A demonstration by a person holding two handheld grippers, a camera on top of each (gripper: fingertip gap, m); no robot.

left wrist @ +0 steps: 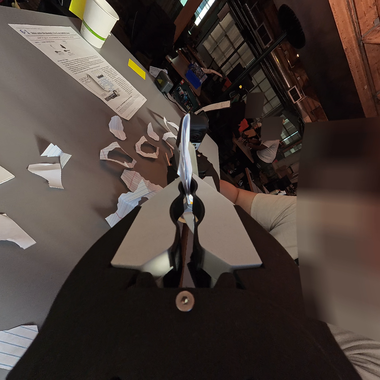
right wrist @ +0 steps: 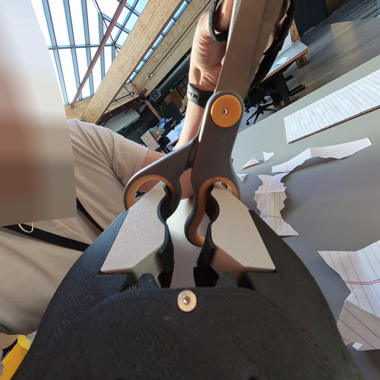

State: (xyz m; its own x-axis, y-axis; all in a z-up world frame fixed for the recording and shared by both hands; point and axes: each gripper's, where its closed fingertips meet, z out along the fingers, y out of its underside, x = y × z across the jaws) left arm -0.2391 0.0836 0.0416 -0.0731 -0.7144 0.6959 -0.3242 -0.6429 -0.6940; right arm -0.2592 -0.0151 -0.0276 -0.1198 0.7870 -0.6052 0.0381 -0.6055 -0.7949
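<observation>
1. I am looking out over a grey tabletop point(left wrist: 51, 107) in a large workshop hall with a glazed roof point(right wrist: 67, 47) and timber beams; people sit at benches far off.
2. My left hand-held gripper point(left wrist: 186, 189) is clenched on a piece of lined paper point(left wrist: 185, 152), which stands edge-on and upright from between its tips, clear of the tabletop.
3. My right hand-held gripper point(right wrist: 191, 197) has one finger pushed into each loop of the grey and orange scissors point(right wrist: 205, 160); its fingers stand apart, bearing the handles. The blades run up and away, close together, and a person's hand point(right wrist: 205, 57) with a black wrist band shows just behind them.
4. In the left wrist view the other gripper's camera point(left wrist: 195, 131) sits just behind the held paper.
5. Torn and cut lined scraps point(left wrist: 117, 154) are scattered on the tabletop left of the left gripper, several with holes cut from their middles.
6. Farther left lie a printed instruction sheet point(left wrist: 82, 67), a white paper cup point(left wrist: 98, 22) with a green band, and a yellow sticky note point(left wrist: 136, 68).
7. In the right wrist view a lined pad point(right wrist: 333, 109) lies far right, with more scraps nearer.
</observation>
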